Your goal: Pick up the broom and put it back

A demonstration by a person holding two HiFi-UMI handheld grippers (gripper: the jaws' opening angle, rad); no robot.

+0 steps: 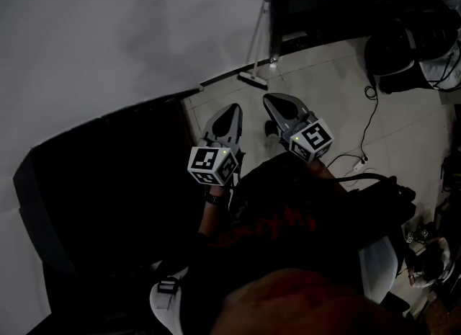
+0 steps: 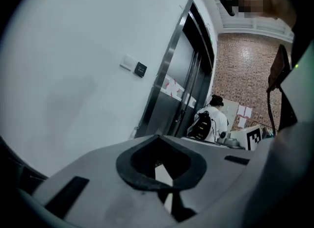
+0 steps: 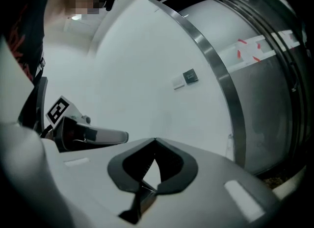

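A broom (image 1: pixel 257 42) with a pale thin handle leans upright against the white wall beside the steel door frame, its flat head (image 1: pixel 252 79) on the tiled floor. Both grippers hang side by side short of it, pointing toward it and apart from it. My left gripper (image 1: pixel 233 110) has its jaws together with nothing between them. Just to its right, my right gripper (image 1: pixel 271 100) is shut and empty too. In the left gripper view the left gripper (image 2: pixel 157 136) faces the wall and door frame. In the right gripper view the right gripper (image 3: pixel 155 139) points at the wall, with the left gripper (image 3: pixel 122 136) beside it.
A steel lift door (image 2: pixel 181 89) stands right of the broom, with a wall switch plate (image 3: pixel 190 76) on the white wall. A dark bulky thing (image 1: pixel 108 175) fills the left. Black bags (image 1: pixel 392 56) and a cable (image 1: pixel 367 121) lie on the floor at right. A person in white (image 2: pixel 213 119) stands far off.
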